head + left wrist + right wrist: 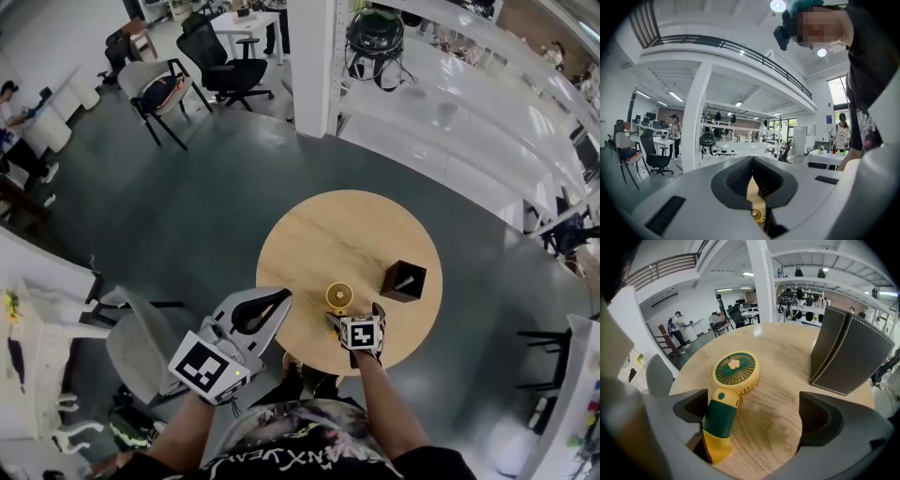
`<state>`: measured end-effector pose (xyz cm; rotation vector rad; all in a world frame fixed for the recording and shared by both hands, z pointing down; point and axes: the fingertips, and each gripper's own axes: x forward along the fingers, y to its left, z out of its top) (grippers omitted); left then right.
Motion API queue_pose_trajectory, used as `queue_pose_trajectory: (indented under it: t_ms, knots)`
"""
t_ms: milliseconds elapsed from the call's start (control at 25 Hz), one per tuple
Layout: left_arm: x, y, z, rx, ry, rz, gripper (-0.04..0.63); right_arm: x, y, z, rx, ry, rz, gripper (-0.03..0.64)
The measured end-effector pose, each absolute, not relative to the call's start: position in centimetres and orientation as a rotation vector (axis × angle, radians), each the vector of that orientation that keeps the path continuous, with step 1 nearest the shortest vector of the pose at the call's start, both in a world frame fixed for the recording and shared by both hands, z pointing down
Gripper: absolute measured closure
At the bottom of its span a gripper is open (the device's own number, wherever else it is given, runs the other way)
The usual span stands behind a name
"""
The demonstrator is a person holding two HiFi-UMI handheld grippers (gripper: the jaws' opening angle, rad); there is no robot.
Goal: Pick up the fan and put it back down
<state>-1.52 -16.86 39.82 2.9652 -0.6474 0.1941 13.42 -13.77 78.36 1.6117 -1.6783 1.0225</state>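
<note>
A small hand fan (338, 297) with a yellow head, green grille and green-and-yellow handle lies flat on the round wooden table (347, 230) near its front edge. In the right gripper view the fan (734, 372) has its handle lying close against the left jaw, with a wide gap to the right one. My right gripper (354, 315) (754, 414) is open, low over the table, around the handle. My left gripper (278, 298) (751, 162) is shut on nothing, held at the table's left front edge. The fan (757, 214) peeks through below its pads.
A dark brown leather box (403, 281) (848, 355) stands on the table right of the fan. A grey chair (141, 347) is below left of the table, a white column (314, 66) and white shelving (450, 112) behind it. Office chairs (225, 61) stand far back.
</note>
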Motion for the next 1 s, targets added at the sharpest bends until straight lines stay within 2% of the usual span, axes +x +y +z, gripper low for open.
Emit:
queue_pose_trajectory:
  t_ms: [1000]
  knots:
    - [-2.1, -17.0, 39.9, 2.965, -0.650, 0.200, 0.578, 13.6, -13.4, 79.5, 1.614, -1.614, 0.970, 0.035]
